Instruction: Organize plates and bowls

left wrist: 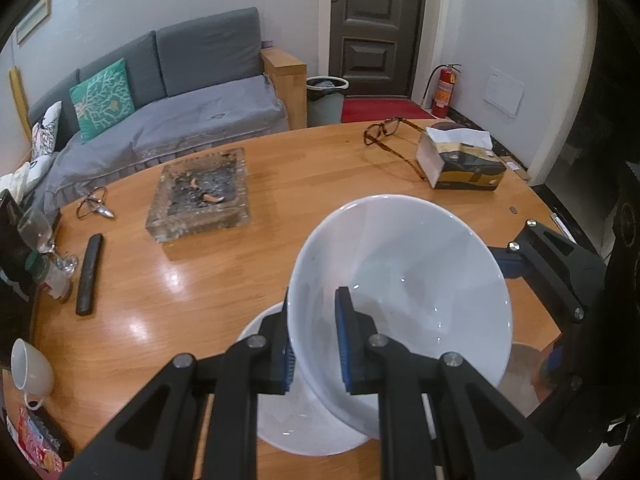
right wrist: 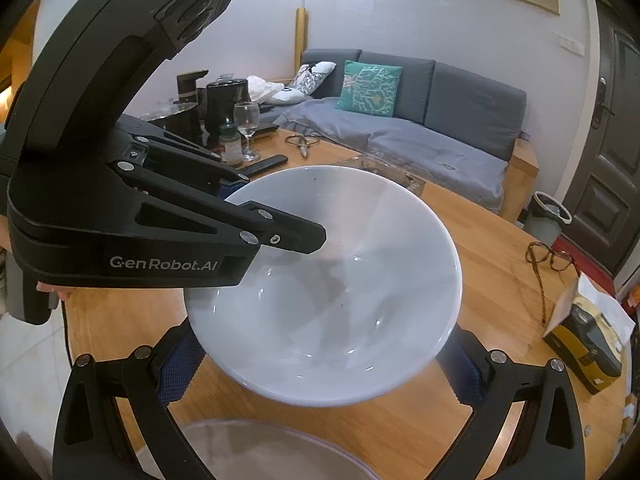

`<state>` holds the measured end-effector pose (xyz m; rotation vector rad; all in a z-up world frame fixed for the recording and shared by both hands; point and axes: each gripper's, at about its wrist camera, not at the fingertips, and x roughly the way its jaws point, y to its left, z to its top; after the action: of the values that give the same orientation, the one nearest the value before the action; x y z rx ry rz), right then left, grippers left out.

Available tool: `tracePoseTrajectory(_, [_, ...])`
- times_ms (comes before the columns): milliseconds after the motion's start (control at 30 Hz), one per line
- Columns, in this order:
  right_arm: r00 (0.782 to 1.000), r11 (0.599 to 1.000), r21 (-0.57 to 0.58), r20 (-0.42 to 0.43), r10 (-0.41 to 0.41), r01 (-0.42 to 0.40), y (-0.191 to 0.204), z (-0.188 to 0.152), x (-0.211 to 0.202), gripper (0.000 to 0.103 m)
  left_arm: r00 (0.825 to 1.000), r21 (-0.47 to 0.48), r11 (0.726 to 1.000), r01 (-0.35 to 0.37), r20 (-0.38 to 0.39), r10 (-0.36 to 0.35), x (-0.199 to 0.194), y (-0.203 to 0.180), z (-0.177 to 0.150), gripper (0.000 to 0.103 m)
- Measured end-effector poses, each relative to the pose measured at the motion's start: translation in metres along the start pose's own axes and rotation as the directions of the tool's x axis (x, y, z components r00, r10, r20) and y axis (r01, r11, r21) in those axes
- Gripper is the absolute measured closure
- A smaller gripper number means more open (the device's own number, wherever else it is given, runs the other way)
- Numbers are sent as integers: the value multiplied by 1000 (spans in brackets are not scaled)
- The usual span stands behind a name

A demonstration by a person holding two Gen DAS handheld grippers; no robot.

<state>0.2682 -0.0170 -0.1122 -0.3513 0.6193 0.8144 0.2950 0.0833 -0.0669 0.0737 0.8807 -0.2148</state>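
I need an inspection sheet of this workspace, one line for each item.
Surface: round wooden table, glossy.
Job's things: white bowl lifted and tilted; a second white dish under it; a greyish plate close by.
Clutter: glass ashtray, eyeglasses, tissue box, remote, wine glass, white mug.
Grippers: left gripper clamps the bowl's rim; right gripper stands wide under the bowl.
Cables: nothing seen.
Surroundings: grey sofa, door, fire extinguisher.
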Motion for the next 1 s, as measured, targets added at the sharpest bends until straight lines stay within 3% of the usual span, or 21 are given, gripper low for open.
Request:
tracePoseTrajectory(533, [997,998,-16,-55,53,-54,22,15,46,3,999,-48,998,-30,-30,28,14,44,-17,90])
tracePoseTrajectory(1000, [995,998,-39,-90,51,-55,33,16,61,3,999,-58,998,-16,-47,13,22,57,-28,90])
